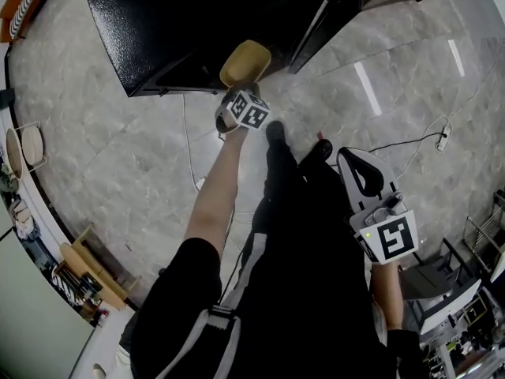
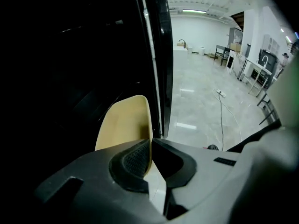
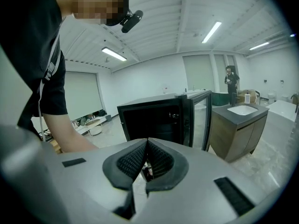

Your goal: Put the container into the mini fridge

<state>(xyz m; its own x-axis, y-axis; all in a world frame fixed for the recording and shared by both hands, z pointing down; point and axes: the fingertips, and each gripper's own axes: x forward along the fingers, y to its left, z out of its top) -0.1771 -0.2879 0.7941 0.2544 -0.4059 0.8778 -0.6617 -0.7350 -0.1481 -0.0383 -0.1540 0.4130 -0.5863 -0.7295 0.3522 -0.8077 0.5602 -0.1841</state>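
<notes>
Head view shows our left gripper point(image 1: 237, 89) clamped on the tan container point(image 1: 245, 61). We hold the container right at the open front of the black mini fridge point(image 1: 181, 30), beside its swung-out door point(image 1: 319, 22). Left gripper view agrees: both pads pinch the container's thin wall, and the container rises against the fridge's dark interior, just beside the door's edge. Our right gripper point(image 1: 357, 168) hangs well apart from the fridge, over the marbled floor point(image 1: 118, 148). Right gripper view shows its jaws pressed together with nothing between them, looking toward the fridge's open front.
</notes>
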